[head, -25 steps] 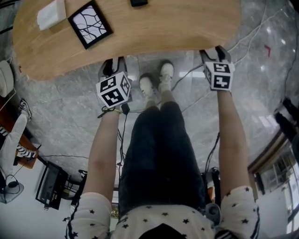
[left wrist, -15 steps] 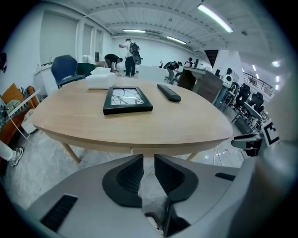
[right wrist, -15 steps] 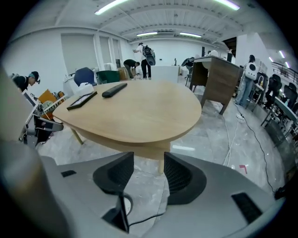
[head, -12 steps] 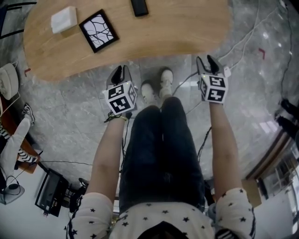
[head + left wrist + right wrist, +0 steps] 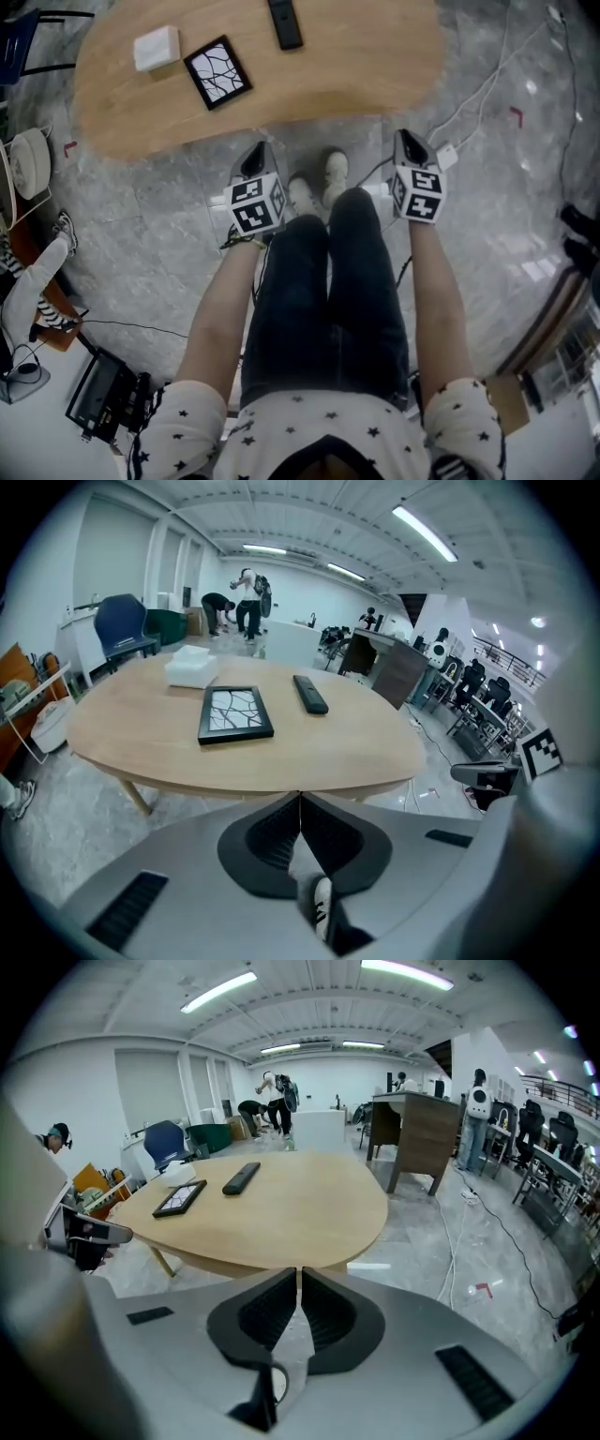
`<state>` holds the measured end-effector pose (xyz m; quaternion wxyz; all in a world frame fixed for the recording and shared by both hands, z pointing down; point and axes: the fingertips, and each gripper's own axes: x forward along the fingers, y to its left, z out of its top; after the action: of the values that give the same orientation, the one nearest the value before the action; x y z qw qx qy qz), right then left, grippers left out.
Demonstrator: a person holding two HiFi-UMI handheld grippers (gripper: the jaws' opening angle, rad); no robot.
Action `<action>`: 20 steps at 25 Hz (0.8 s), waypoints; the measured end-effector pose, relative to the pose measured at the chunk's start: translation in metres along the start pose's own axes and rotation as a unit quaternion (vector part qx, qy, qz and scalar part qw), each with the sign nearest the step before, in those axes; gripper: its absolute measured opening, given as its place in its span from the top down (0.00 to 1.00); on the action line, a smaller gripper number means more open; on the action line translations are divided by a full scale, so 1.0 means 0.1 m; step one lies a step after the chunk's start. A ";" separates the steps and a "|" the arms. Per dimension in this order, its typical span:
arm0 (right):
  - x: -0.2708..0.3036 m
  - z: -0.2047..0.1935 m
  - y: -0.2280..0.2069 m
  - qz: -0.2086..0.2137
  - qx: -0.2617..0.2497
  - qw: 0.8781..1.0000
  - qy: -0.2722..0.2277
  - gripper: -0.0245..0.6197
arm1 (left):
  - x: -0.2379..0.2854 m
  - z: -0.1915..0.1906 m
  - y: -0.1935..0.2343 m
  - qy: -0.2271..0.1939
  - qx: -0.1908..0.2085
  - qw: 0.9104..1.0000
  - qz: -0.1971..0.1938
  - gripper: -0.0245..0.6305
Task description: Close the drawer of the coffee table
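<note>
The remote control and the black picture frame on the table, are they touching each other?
Apart. The head view shows bare wood of the table between the remote control and the picture frame; the left gripper view agrees.

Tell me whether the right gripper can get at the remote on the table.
Likely yes: the right gripper, jaws just closing with nothing between, hangs off the table edge; only bare tabletop separates it from the remote.

In the head view, we see the surface cut off by the frame's edge at 12 o'clock, and its top hides everything under it. The dark bar lying there is clipped too. In the left gripper view, distant people at 11 o'clock are too small to make out.
</note>
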<state>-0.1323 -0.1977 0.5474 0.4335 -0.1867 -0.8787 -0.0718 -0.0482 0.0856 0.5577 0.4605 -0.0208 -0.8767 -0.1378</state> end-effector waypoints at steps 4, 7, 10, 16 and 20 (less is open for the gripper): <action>-0.27 0.05 0.10 -0.001 0.010 1.000 -0.009 0.95 | -0.22 0.08 -0.13 -0.001 0.011 1.000 -0.020 0.95; -0.44 0.12 0.18 0.000 0.016 1.000 -0.014 0.95 | -0.38 0.16 -0.25 -0.002 0.019 0.999 -0.040 0.95; -0.59 0.23 0.26 0.002 0.019 1.000 -0.019 0.95 | -0.54 0.27 -0.38 -0.006 0.030 0.998 -0.058 0.95; -0.96 0.49 0.48 0.017 0.043 0.998 -0.037 0.95 | -0.96 0.46 -0.55 -0.011 0.038 0.997 -0.071 0.95; -1.20 0.67 0.67 0.033 0.043 0.997 -0.049 0.95 | -1.26 0.61 -0.60 -0.020 0.025 0.997 -0.077 0.95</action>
<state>-0.0889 -0.1489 0.4090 0.4000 -0.2001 -0.8944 -0.0102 -0.0342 0.0552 0.4092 0.4314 0.0558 -0.8878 -0.1505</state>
